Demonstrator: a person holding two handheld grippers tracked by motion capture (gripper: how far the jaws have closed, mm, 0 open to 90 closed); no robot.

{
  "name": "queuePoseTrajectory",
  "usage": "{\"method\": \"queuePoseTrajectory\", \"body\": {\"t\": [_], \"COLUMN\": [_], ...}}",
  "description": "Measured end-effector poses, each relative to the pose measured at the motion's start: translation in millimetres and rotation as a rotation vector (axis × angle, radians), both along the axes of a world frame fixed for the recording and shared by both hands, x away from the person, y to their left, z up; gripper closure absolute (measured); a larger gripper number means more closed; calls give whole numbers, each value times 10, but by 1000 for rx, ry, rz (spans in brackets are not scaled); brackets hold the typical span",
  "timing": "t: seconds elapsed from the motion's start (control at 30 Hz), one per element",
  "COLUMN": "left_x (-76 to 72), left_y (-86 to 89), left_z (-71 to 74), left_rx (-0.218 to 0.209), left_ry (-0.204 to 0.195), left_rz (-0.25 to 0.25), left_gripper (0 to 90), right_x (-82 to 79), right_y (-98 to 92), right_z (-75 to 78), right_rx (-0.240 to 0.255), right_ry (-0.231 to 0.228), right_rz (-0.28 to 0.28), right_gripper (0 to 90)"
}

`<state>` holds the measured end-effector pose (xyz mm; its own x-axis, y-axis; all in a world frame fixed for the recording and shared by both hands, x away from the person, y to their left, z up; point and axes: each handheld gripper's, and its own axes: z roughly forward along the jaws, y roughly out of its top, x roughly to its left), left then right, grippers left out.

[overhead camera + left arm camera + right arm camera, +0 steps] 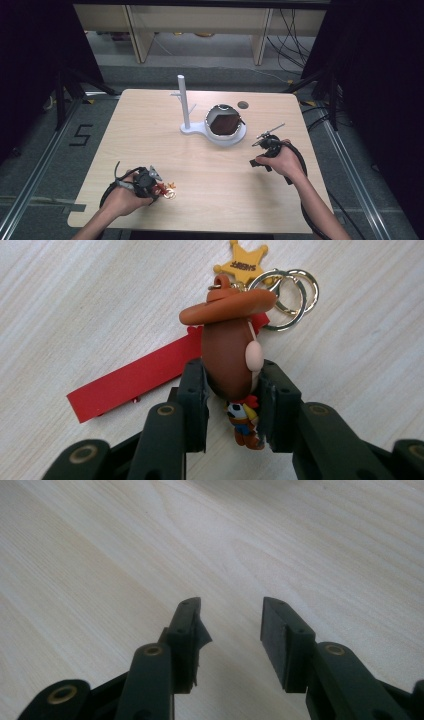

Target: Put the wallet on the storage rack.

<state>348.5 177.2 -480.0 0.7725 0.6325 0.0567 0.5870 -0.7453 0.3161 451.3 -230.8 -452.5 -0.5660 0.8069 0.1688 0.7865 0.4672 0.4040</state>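
Observation:
A cowboy keychain lies on the wooden table. It has a brown hat, a yellow sheriff star, gold rings and a red strap. My left gripper is shut on the figure's head, one jaw pressing each side. From above, that gripper sits near the table's front left with the keychain at its tip. My right gripper is open over bare wood with nothing between its jaws. In the high view it is at the right.
A white stand with an upright post and a round tray holding something dark stands at the table's middle back. A small round grommet is set in the top behind it. Cables trail from both grippers.

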Motion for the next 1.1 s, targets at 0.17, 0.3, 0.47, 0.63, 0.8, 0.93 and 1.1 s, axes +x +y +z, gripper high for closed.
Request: {"method": "queuePoseTrajectory", "body": {"t": [0.17,0.3,0.47,0.63,0.8,0.93,1.1], "left_x": [3,3,15,32,88,125,176], "left_y": [12,22,64,85,163,171,199], "left_z": [32,65,140,260,429,511,651], "left_rx": [-31,-103,-207,-295,-307,-363,-397], "left_ry": [-2,-45,-132,-244,-317,-388,-446], "left_rz": [2,16,54,103,105,152,169], "left_gripper": [674,674,675,676,677,679,680], "right_x": [-18,-32,-95,-156,-222,-276,-330], "right_y": [-8,-18,-23,-28,-37,-33,-51], "right_z": [-14,-36,-75,-125,-206,-232,-280], "right_rx": [6,14,28,49,88,113,138], "right_ry": [-7,0,-23,-50,-125,-126,-148], "right_rz": [0,-2,-25,-41,-47,-77,-91], "right_gripper": [604,604,604,603,606,608,607]}}
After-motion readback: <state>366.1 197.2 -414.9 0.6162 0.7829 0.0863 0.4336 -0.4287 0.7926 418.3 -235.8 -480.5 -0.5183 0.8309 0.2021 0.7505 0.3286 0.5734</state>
